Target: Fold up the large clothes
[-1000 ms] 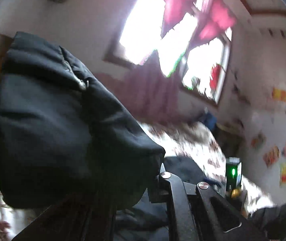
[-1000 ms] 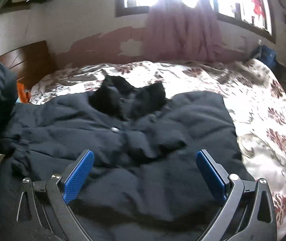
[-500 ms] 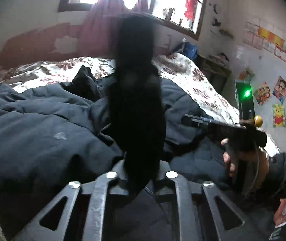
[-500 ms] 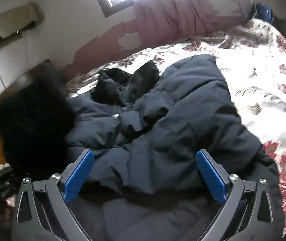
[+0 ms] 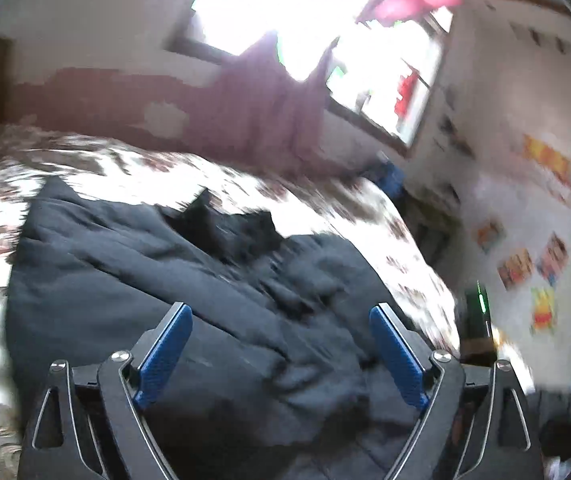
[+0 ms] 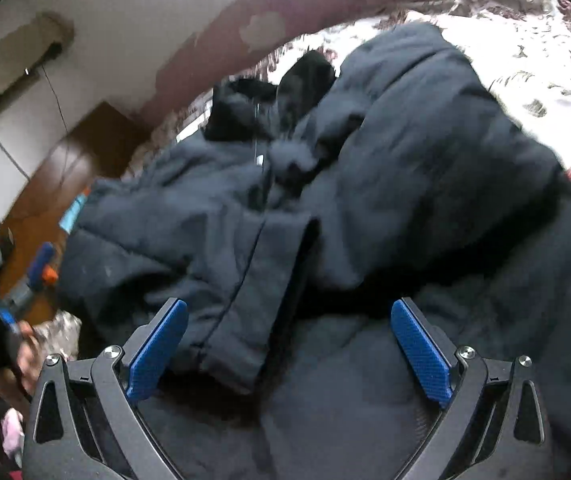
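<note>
Right wrist view shows the dark padded jacket (image 6: 365,184) spread across the floral bed (image 6: 525,40), both sleeves laid inward, while the right gripper (image 6: 289,344) and left gripper (image 5: 281,356) hover wide and empty, so next likely grasping the hem nearest the bed's near edge

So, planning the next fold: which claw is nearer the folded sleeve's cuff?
Right. The sleeve cuff lies just ahead of the open right claw, by its left pad; the left claw is off past the jacket's edge.
</note>
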Demonstrator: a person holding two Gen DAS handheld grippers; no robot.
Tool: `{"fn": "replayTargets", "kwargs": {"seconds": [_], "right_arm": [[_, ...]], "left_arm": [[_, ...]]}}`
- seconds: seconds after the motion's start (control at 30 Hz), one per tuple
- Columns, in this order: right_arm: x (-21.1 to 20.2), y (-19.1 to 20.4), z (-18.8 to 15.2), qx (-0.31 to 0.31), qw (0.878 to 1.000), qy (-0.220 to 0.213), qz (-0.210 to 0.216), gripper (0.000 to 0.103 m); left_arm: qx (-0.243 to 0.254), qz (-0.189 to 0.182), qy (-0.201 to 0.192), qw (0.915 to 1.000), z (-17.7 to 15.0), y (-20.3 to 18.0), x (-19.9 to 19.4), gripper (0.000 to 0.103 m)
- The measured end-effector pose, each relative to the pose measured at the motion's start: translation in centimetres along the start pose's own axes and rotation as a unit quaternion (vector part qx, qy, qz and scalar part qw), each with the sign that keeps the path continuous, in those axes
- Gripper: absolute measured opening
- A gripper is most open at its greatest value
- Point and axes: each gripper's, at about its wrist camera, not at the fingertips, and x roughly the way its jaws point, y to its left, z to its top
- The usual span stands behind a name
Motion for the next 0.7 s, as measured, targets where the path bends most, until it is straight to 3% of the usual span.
{"fn": "replayTargets", "kwargs": {"seconds": [0.03,0.07,0.13,0.17,0.2,0.27,0.47,0.57,0.7], "right_arm": [[0.0,0.2,-0.3,-0.003,1.0,0.001,-0.003,0.089],[0.5,0.6,-0.4,0.0,1.0,0.007,0.0,0.074],[1.2,0.9,-0.6,0.01,1.0,0.019,-0.005,0.059],[1.4,1.1,-0.7,0.013,1.0,0.024,-0.001,0.039],[1.8,1.2,-0.9,0.021,0.999,0.034,0.008,0.025],[2.0,1.1,-1.2,0.036,0.998,0.041,-0.011,0.015],[-0.7,2.0,-0.1,0.008,1.0,0.009,-0.004,0.006],[-4.2,3.3,1.8,-0.03,0.998,-0.045,-0.022,0.006],[-9.5,3.6,5.4,-0.056,0.986,-0.14,-0.076,0.006]], "left_arm": [[-0.015,0.026,-0.014,0.9995,0.5,0.9,-0.6,0.092],[-0.028,0.051,-0.024,0.998,0.9,1.7,-1.2,0.092],[-0.051,0.12,-0.036,0.9908,1.7,3.6,-2.2,0.092],[-0.061,0.141,-0.04,0.9874,1.9,4.3,-2.6,0.092],[-0.077,0.161,-0.044,0.983,2.1,5.5,-3.2,0.092],[-0.103,0.177,-0.049,0.9775,2.3,7.2,-4.1,0.092],[-0.174,0.185,-0.06,0.9653,2.7,11.1,-5.6,0.092],[-0.185,0.187,-0.061,0.9627,2.7,11.7,-5.8,0.092],[-0.187,0.192,-0.051,0.9621,2.4,12.0,-5.8,0.092]]}}
